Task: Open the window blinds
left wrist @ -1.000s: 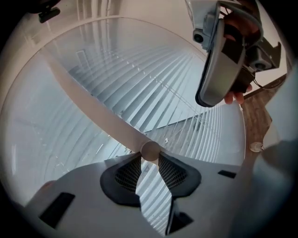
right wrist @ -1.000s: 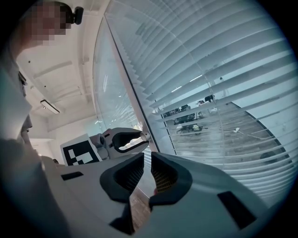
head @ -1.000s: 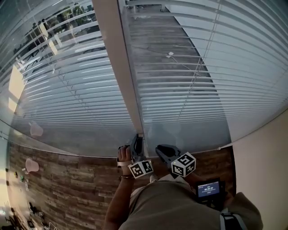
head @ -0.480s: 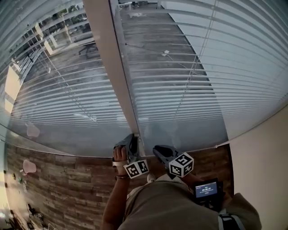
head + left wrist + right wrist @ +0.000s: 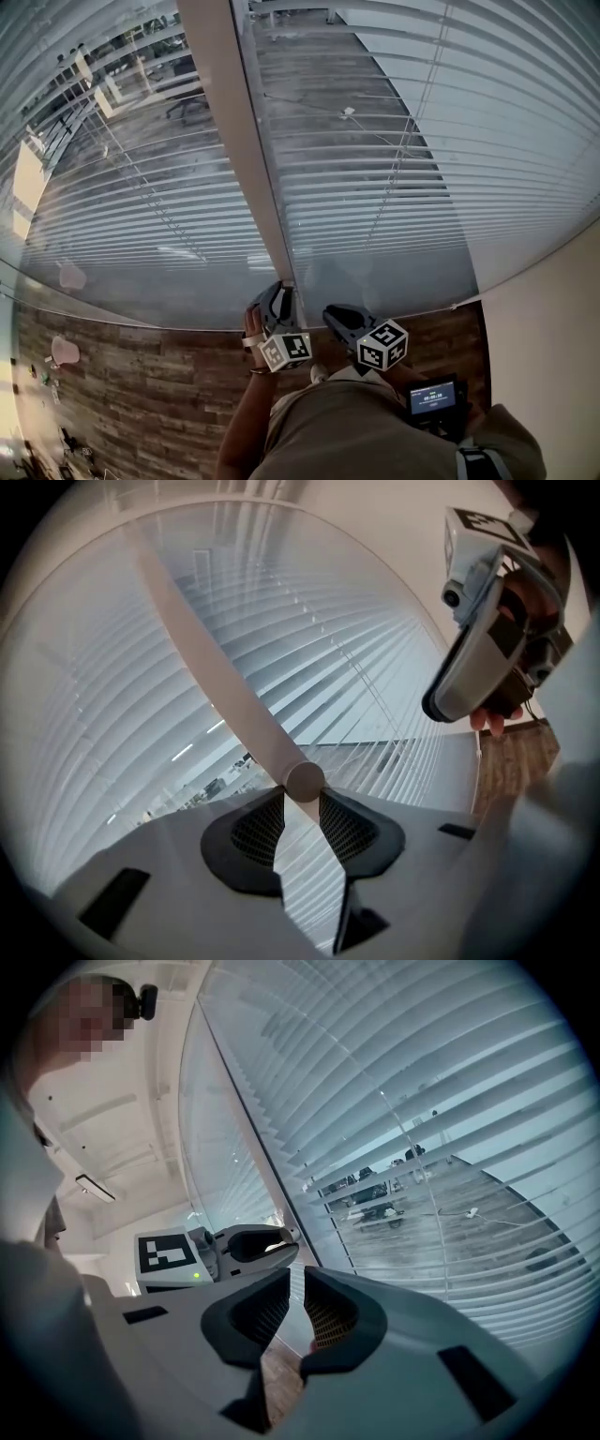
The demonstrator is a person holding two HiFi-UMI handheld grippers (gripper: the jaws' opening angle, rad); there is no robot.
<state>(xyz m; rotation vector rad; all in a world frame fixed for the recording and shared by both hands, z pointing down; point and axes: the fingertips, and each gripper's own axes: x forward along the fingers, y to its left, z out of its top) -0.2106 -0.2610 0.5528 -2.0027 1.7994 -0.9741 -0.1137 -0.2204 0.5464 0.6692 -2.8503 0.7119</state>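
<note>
The left hand-held gripper (image 5: 302,797) is clamped on the round lower end of the white blind wand (image 5: 217,672), which runs up and away from its jaws in front of the window blinds (image 5: 412,178). The slats are tilted enough that the paved ground outside shows through. Just beside it, the right hand-held gripper (image 5: 292,1281) is empty, its jaws only narrowly apart.

In the lower centre of the head view, the left gripper (image 5: 281,291) points up the frame, its jaws closed on the tip of a thin wand (image 5: 305,780). The left hand (image 5: 251,328) holds it. Just to its right is the right gripper (image 5: 333,312), jaws narrowly apart and empty.
</note>
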